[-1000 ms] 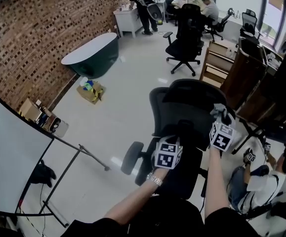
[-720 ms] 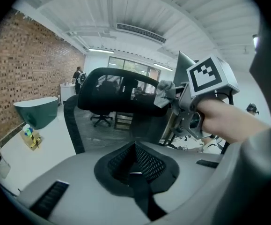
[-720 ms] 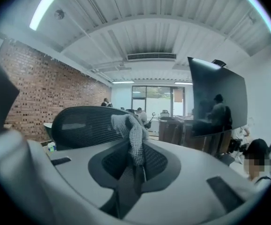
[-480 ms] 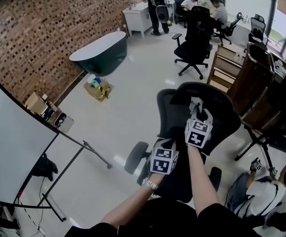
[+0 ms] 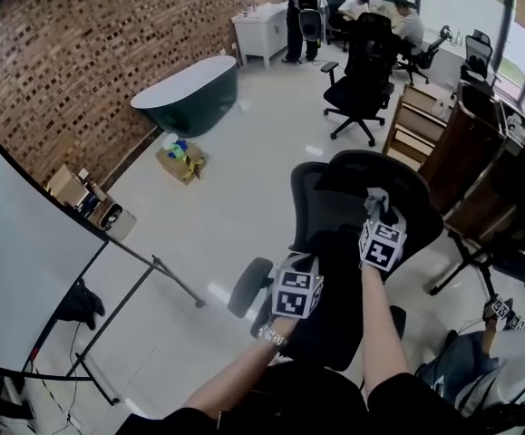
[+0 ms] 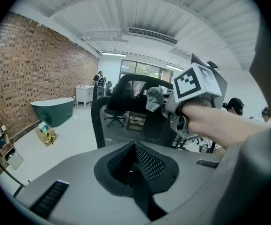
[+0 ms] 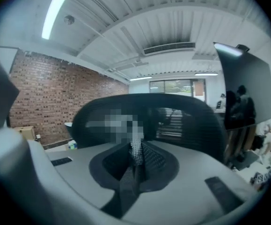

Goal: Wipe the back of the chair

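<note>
A black mesh office chair (image 5: 335,202) stands just in front of me, its back (image 6: 108,123) (image 7: 182,118) facing me. My right gripper (image 5: 380,211) is up at the upper middle of the back, shut on a grey cloth (image 5: 374,196) (image 6: 155,96) (image 7: 135,151) that presses against the mesh. My left gripper (image 5: 304,265) is lower, at the back's lower left edge near the armrest (image 5: 244,286). Its jaws look shut, with nothing between them. In the left gripper view the right gripper (image 6: 165,100) and the hand holding it are at the right.
A whiteboard (image 5: 17,270) on a stand is at my left. A second black chair (image 5: 364,62), a green tub (image 5: 188,93), a box (image 5: 180,161) and wooden cabinets (image 5: 421,120) stand further off. People are at the far desks; one person (image 5: 489,361) is at the lower right.
My right gripper swept the cloth from the back's right edge leftwards across the top, then a little back to the right. The left gripper stayed by the lower left edge.
</note>
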Motion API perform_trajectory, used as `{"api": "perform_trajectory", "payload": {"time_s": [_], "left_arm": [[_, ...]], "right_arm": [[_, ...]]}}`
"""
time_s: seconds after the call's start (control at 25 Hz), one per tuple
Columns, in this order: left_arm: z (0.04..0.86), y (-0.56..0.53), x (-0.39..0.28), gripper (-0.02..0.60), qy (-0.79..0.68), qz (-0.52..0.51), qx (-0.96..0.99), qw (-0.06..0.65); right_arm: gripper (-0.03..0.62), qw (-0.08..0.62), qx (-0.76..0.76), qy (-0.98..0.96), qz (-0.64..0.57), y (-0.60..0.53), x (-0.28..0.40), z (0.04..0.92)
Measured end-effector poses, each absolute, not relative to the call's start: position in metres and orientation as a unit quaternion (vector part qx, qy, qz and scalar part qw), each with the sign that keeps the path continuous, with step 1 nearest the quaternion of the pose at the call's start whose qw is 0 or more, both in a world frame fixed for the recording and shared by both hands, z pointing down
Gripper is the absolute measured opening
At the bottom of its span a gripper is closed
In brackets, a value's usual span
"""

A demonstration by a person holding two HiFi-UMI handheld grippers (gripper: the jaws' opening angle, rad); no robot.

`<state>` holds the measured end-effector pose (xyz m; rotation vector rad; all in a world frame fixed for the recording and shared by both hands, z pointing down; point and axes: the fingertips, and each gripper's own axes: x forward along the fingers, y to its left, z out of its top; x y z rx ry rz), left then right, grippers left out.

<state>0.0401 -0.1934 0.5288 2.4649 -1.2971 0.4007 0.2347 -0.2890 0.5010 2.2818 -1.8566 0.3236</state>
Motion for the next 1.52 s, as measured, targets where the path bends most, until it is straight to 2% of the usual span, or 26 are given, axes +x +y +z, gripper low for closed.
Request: {"api": "perform_trajectory", "payload": {"time_s": [0.16,0.32,0.44,0.6,0.76,0.92,1.04,1.16,1.52], "left_arm": [[0.535,-0.192,0.077,0.003,-0.425,0.139,0.878,0.170],[0.536,-0.184,0.104,0.003,-0.404,0.141,0.888,0.168],[0.533,-0.183,0.097,0.003,-0.409,0.143,0.886,0.163],[0.531,-0.185,0.058,0.003,-0.443,0.149,0.870,0.158],[0.536,-0.183,0.012,0.003,-0.486,0.155,0.844,0.165],[0.541,-0.186,-0.018,0.003,-0.521,0.156,0.821,0.173],[0.547,-0.189,-0.029,0.003,-0.530,0.158,0.814,0.177],[0.553,-0.195,-0.023,0.003,-0.521,0.156,0.819,0.185],[0.548,-0.195,0.066,0.003,-0.430,0.148,0.871,0.188]], "right_arm": [[0.038,0.075,0.823,-0.550,0.120,-0.218,0.327,0.510],[0.038,0.062,0.838,-0.527,0.127,-0.184,0.336,0.525],[0.038,0.074,0.807,-0.569,0.138,-0.212,0.294,0.549],[0.038,0.070,0.728,-0.664,0.156,-0.292,0.189,0.577],[0.038,0.125,0.660,-0.715,0.196,-0.356,0.097,0.625],[0.040,0.150,0.629,-0.745,0.163,-0.397,0.056,0.622],[0.040,0.167,0.654,-0.721,0.160,-0.406,0.082,0.632],[0.040,0.180,0.685,-0.689,0.155,-0.391,0.138,0.639],[0.040,0.188,0.819,-0.517,0.164,-0.252,0.387,0.654]]}}
